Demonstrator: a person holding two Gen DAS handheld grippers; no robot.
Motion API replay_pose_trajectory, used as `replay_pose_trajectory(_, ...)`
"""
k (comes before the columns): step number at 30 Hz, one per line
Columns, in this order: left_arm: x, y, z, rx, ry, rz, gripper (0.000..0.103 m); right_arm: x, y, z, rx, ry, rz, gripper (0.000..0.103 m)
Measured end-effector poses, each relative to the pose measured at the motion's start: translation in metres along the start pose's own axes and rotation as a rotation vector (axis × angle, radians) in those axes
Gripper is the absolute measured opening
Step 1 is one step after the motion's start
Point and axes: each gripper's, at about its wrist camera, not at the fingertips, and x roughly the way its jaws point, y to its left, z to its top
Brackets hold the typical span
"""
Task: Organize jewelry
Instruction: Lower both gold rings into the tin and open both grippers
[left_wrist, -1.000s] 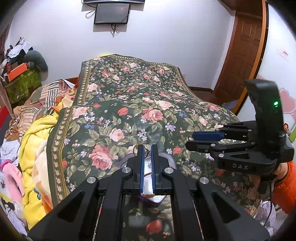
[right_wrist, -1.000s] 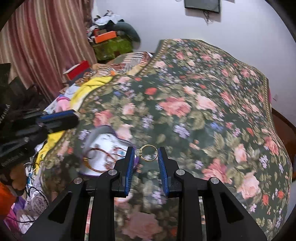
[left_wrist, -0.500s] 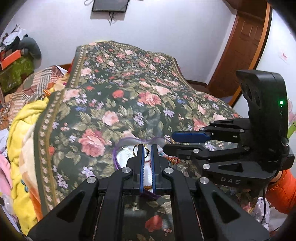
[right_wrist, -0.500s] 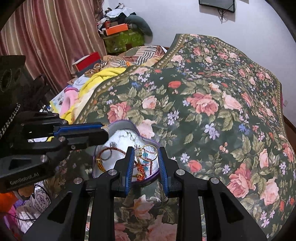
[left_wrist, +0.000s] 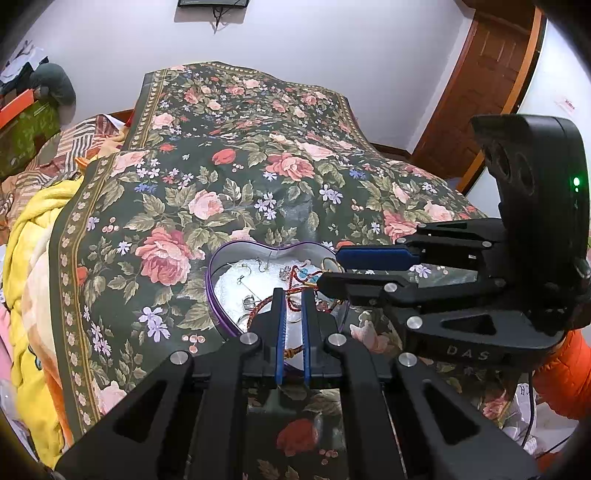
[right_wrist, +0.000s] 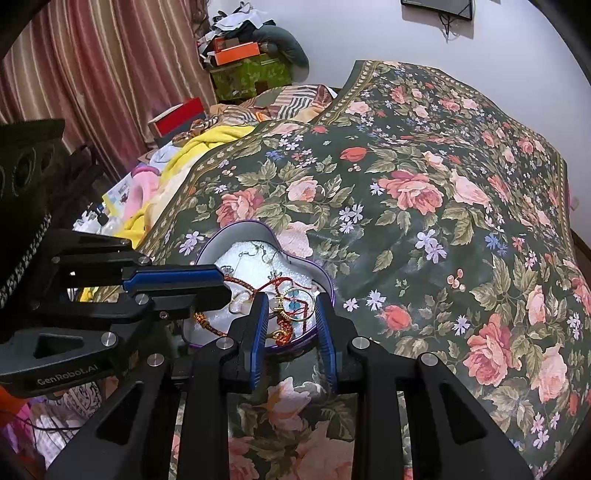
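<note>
A heart-shaped tin (left_wrist: 216, 267) with a purple rim (right_wrist: 236, 229) sits on the floral bedspread. It holds red and gold cords, hooks and small pieces on white padding. My right gripper (right_wrist: 290, 302) is over the tin, its jaws apart, with a gold ring (right_wrist: 295, 297) between the fingertips; I cannot tell whether the ring is held or lying in the tin. In the left wrist view the ring (left_wrist: 328, 263) shows at the right gripper's tips. My left gripper (left_wrist: 291, 295) hovers over the tin's near side, jaws a narrow gap apart, with nothing between them.
The floral bedspread (left_wrist: 258, 155) covers the bed. Yellow and striped blankets (left_wrist: 33, 206) pile at its left side. Boxes and clothes (right_wrist: 247, 55) stack by the curtain. A wooden door (left_wrist: 480, 74) stands at the far right.
Both grippers moved forward and down over the tin. The ring that showed at the left fingertips is no longer there. The right jaws have widened around the ring.
</note>
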Motion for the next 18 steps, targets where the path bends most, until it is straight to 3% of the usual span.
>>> replay_pose_trajectory(7, -0.001, -0.001, 0.002, 0.010, -0.007, 0.024, 0.005, 0.002, -0.001, 0.002, 0.011, 0.013, 0.027, 0.024)
replay_pose_trajectory(10, -0.003, 0.000, 0.004, 0.006, -0.015, 0.036, 0.005, 0.001, -0.002, 0.002, 0.033, 0.021, 0.053, 0.030)
replay_pose_trajectory(18, -0.029, -0.002, 0.008, -0.006, -0.089, 0.093, 0.005, -0.038, 0.005, 0.005, 0.025, -0.087, -0.006, 0.031)
